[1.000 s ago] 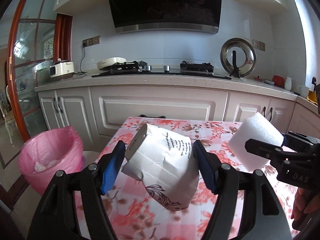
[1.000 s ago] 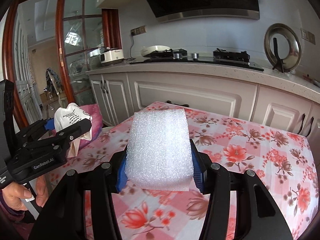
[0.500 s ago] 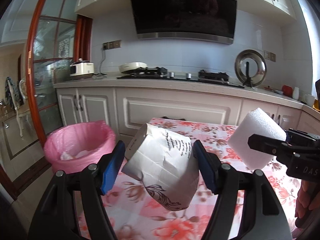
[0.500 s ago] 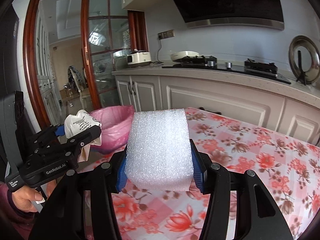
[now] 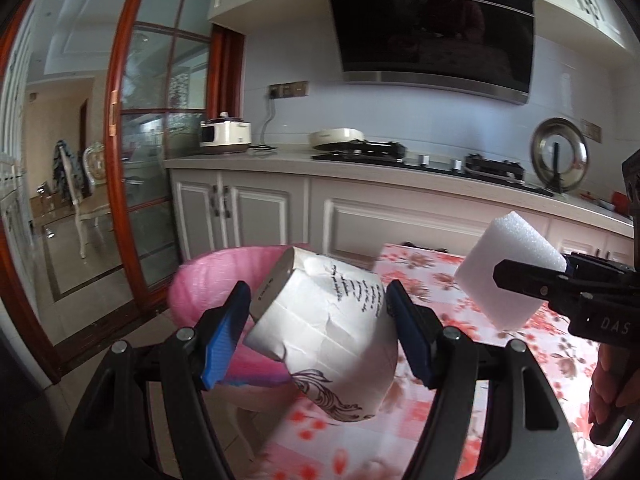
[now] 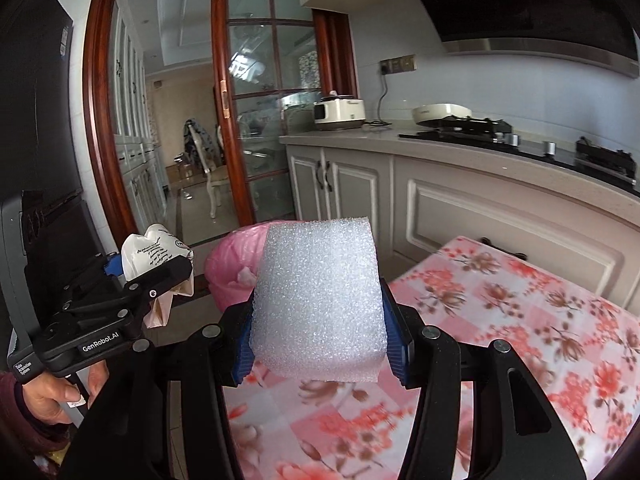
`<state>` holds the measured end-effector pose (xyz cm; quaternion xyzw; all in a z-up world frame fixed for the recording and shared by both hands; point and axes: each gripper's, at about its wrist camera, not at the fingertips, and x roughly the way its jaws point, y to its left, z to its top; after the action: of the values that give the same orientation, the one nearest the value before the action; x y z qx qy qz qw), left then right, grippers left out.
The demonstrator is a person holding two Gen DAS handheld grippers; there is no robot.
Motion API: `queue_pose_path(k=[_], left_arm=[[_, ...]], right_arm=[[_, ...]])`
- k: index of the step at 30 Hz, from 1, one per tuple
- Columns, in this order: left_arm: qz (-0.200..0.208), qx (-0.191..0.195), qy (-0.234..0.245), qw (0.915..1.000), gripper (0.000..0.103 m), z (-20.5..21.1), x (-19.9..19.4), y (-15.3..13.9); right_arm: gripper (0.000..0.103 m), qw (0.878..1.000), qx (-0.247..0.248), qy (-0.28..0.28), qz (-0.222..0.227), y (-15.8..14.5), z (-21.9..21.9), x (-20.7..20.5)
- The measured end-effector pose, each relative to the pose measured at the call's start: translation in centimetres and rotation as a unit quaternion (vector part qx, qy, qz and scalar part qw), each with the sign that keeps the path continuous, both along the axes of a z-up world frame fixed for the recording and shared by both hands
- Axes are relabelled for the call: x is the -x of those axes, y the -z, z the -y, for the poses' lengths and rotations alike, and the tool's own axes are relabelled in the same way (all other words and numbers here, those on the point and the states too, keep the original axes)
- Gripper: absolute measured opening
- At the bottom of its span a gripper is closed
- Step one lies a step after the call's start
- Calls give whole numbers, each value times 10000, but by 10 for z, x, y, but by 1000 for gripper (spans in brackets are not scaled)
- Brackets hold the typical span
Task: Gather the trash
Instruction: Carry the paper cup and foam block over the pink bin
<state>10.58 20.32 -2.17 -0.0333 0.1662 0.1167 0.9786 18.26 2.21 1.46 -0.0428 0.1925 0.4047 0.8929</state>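
While each pair of tongs carries its own piece of trash, both loads hang in the air rather than lying on the desk. The left tongs (image 5: 318, 330) pinch a crumpled white paper bag (image 5: 324, 332) printed with dark script, the blue pads (image 5: 224, 336) pressed against its sides so that it sits tilted, one folded corner jutting up and to the left. The right tongs (image 6: 318, 326) clamp a white foam block (image 6: 318, 300) across its lower half; the block stands nearly upright and rises well above the pads. Both grips look chosen for carrying: squeezed from two sides, light soft items are unlikely to slip while being moved.

Just beyond the paper bag sits the pink-lined trash bin (image 5: 192, 292), on the floor off the left end of the desk with its floral cloth (image 5: 532, 344). From the right wrist view the same bin (image 6: 234, 264) shows behind the foam, and the left tongs with the bag appear at the near left, a hand (image 6: 52, 396) on their handle. Further off run the white cabinets and the stove.

Compared with a second ago, both views have swung left: the bin, then low in the left corner of the left view, now lies straight behind the bag, and the glass door fills more of each picture. The grips themselves look unchanged.
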Motion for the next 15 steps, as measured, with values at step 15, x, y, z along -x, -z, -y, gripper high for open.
queue_pose_path(k=[15], left_arm=[[-81, 50, -473, 9988, 68, -91, -53, -4]], right_arm=[[51, 9970, 51, -762, -92, -3, -110, -78]])
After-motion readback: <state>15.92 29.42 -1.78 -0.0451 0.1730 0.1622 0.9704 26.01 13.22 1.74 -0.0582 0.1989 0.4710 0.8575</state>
